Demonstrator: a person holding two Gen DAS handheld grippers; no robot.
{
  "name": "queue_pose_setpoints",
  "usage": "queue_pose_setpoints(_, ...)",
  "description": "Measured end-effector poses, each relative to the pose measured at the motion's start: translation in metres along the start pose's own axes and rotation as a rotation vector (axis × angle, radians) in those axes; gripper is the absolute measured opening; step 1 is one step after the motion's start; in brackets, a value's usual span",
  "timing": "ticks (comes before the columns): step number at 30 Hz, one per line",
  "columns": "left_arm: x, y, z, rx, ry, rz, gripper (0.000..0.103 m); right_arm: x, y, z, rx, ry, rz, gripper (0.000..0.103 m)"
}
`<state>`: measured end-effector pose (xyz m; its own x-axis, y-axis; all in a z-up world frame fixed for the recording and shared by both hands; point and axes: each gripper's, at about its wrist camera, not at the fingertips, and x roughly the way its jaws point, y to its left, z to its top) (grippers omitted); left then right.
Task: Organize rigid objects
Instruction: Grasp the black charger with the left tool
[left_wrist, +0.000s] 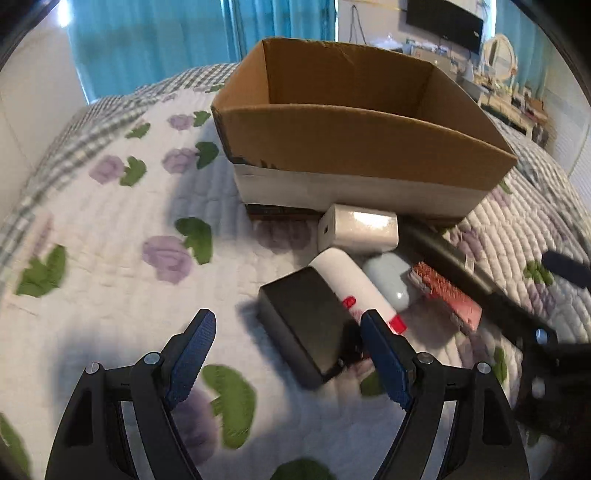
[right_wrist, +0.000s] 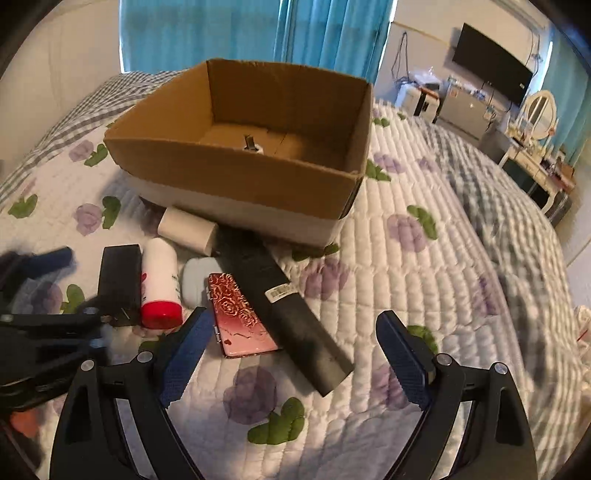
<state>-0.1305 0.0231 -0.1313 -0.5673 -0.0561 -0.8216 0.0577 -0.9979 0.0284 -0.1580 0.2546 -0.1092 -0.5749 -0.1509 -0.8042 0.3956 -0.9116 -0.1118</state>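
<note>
Both jaws stand released, holding nothing. Left gripper hovers beside the black block; right gripper sits over the long black bar. Items cluster on the quilt against the cardboard box front wall. Advise: centre each item between pads, lift clear of neighbours.

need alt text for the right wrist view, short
An open right gripper hovers over a floral quilt, above a long black box and a red patterned case. Behind them sits an open cardboard box, with a red-capped white bottle at left.
</note>
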Motion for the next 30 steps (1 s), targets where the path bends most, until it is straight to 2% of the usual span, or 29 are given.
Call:
queue_pose_setpoints(3,0.001,0.001,0.000,0.010,-0.010,0.001,0.083,0.001,0.003,-0.002,-0.006,0.006,0.001,0.090)
queue_pose_setpoints(8,0.001,0.005,-0.002,-0.002,0.045,-0.054,0.083,0.001,0.004,-0.001,-0.007,0.008,-0.003,0.090)
queue_pose_setpoints(13,0.010,-0.005,-0.003,0.024,0.033,-0.026,0.083,0.001,0.010,-0.003,-0.019,0.007,-0.006,0.090)
queue_pose_setpoints(18,-0.001,0.006,-0.004,0.043,0.044,-0.008,0.082,-0.004,0.011,-0.004,-0.025,-0.014,-0.018,0.090)
queue_pose_setpoints(23,-0.004,0.002,-0.005,0.096,0.035,0.088,0.081,-0.003,0.013,-0.004,-0.031,-0.010,-0.013,0.090)
queue_pose_setpoints(24,0.002,0.000,-0.005,0.096,0.047,0.079,0.081,-0.002,0.015,-0.004,-0.036,-0.005,-0.014,0.090)
queue_pose_setpoints(25,0.016,-0.005,-0.003,0.074,0.083,0.037,0.080,0.000,0.016,-0.004,-0.041,0.000,-0.018,0.090)
queue_pose_setpoints(27,0.029,-0.009,-0.003,0.067,0.110,0.041,0.071,0.002,0.017,-0.005,-0.045,0.005,-0.019,0.090)
queue_pose_setpoints(29,0.027,-0.016,-0.008,0.099,0.092,0.030,0.053,0.002,0.016,-0.005,-0.040,0.004,-0.019,0.090)
queue_pose_setpoints(30,0.024,-0.016,-0.009,0.101,0.089,0.024,0.052,0.001,0.015,-0.005,-0.037,0.002,-0.018,0.090)
